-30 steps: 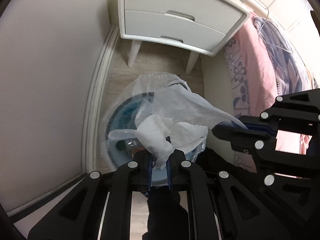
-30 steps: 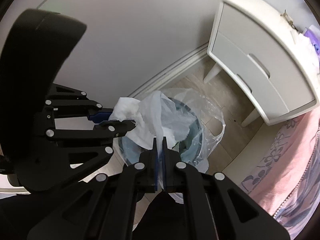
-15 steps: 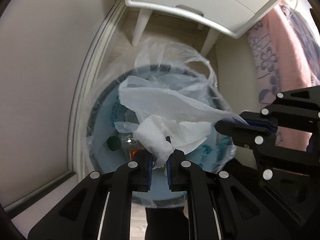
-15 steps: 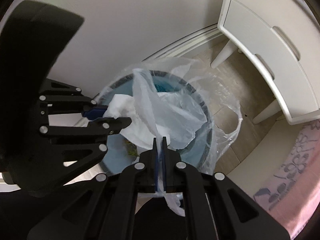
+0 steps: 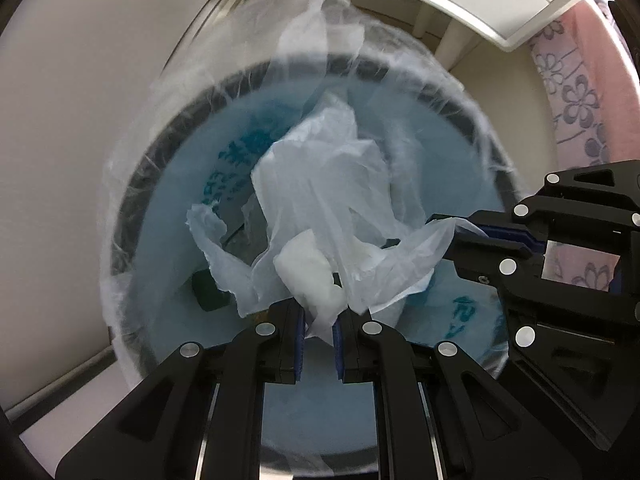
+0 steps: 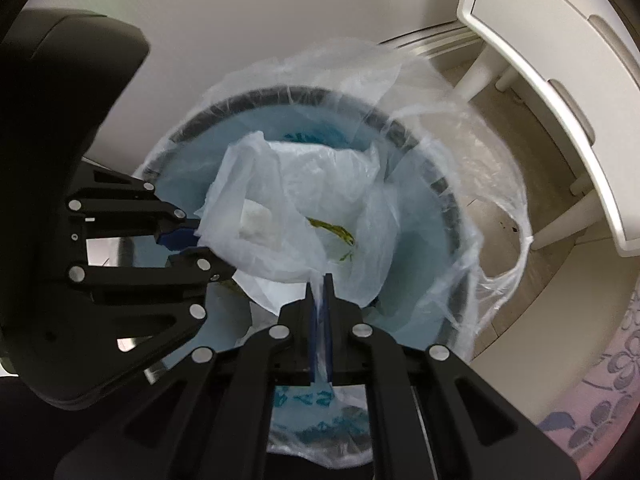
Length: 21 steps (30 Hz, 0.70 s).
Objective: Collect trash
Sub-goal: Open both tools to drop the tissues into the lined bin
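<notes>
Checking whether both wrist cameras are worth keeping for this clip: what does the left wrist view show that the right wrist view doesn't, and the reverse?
Only the left wrist view shows the wad of tissue pinched in the left hand-held gripper, and a dark object low in the bin.

Only the right wrist view shows yellow-green scraps inside the small plastic bag, and the liner's loose handle trailing toward the nightstand.

Both show the lined bin, the bag held over it, and the right hand-held gripper shut on the bag's edge.
</notes>
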### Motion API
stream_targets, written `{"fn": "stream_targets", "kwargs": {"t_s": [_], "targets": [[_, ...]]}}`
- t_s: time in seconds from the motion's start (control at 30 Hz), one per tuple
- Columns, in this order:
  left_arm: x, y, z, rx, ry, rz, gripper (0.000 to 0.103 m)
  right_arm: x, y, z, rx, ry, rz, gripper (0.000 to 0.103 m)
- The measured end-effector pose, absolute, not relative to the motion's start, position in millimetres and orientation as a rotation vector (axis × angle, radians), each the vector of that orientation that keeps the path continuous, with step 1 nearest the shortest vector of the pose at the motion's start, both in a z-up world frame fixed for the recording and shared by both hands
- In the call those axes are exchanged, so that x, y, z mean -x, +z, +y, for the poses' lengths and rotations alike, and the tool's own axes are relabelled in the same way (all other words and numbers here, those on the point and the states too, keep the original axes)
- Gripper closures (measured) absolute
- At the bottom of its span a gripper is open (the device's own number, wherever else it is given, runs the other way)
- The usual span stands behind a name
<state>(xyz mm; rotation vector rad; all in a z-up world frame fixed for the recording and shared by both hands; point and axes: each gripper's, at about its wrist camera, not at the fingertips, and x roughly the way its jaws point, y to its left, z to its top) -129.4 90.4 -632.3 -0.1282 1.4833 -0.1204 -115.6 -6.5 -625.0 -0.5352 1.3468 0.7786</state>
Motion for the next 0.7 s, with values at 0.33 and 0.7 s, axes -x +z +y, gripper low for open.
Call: {"fn": "stream_targets", "kwargs": {"t_s": [0.33, 0.7], "targets": [[127.8, -663.6, 84.3, 0.104, -0.116, 1.515, 0.093, 113.7, -662.1, -2.9, 0.530, 0.773, 1.376, 0.098], [131.7, -680.5, 84.6, 0.135, -0.104, 1.544, 0.093, 107.3, -678.7, 1.6, 0.545, 0.764, 1.392, 0.098]]}}
